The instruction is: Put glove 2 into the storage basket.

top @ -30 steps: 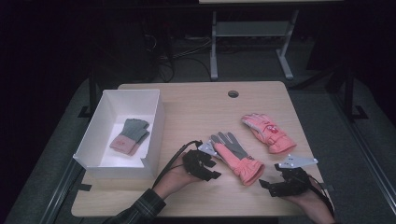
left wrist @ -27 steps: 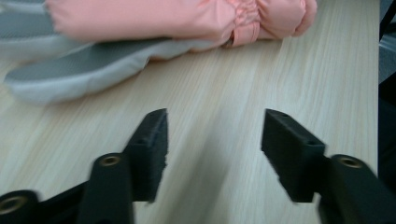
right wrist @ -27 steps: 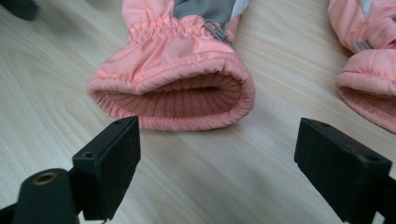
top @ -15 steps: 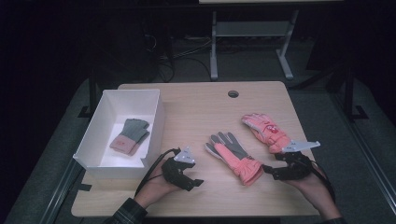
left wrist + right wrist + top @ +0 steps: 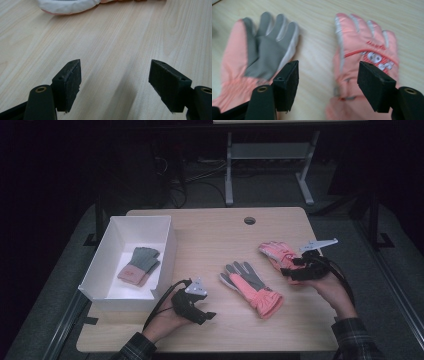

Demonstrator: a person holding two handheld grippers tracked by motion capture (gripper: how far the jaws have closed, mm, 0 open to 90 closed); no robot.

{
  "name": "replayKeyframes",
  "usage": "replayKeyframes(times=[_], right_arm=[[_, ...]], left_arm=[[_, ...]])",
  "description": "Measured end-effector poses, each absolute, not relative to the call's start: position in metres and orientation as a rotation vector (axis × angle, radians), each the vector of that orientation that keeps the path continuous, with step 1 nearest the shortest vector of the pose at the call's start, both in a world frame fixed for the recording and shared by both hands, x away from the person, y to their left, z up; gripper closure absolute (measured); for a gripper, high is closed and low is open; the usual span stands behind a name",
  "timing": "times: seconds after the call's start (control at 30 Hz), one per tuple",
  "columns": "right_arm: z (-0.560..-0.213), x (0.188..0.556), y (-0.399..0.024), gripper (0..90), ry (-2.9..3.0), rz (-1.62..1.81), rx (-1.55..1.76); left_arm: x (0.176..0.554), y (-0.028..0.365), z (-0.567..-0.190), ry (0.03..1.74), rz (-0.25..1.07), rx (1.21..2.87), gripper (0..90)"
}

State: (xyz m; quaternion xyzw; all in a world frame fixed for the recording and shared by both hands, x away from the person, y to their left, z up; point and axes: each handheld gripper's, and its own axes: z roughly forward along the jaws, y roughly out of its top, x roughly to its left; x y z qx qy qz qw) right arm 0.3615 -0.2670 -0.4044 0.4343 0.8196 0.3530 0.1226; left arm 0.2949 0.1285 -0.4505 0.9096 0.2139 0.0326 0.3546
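Black jaws of the left gripper (image 5: 209,315) gape over bare wood at the table's (image 5: 210,230) near edge. Farther off, the right gripper (image 5: 328,80), also wide open, hovers above a pink glove (image 5: 364,62), seemingly lining up a grab; its palm-up mate (image 5: 250,287) lies between, and a white box (image 5: 165,245) holds a knit pair.
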Motion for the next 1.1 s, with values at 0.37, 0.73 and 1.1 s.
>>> replayKeyframes(times=[0.37,0.73,1.1], right_arm=[[-0.424,0.414,-0.284,47.7,2.41,0.99,1.358],[-0.446,0.418,-0.277,54.7,2.468,0.907,1.332],[-0.446,0.417,-0.273,83.8,2.468,0.85,1.281]], left_arm=[[0.297,0.13,-0.451,0.553,0.094,2.368,26.0],[0.296,0.127,-0.455,0.547,0.071,2.404,26.0],[0.298,0.127,-0.457,0.553,0.078,2.411,26.3]])
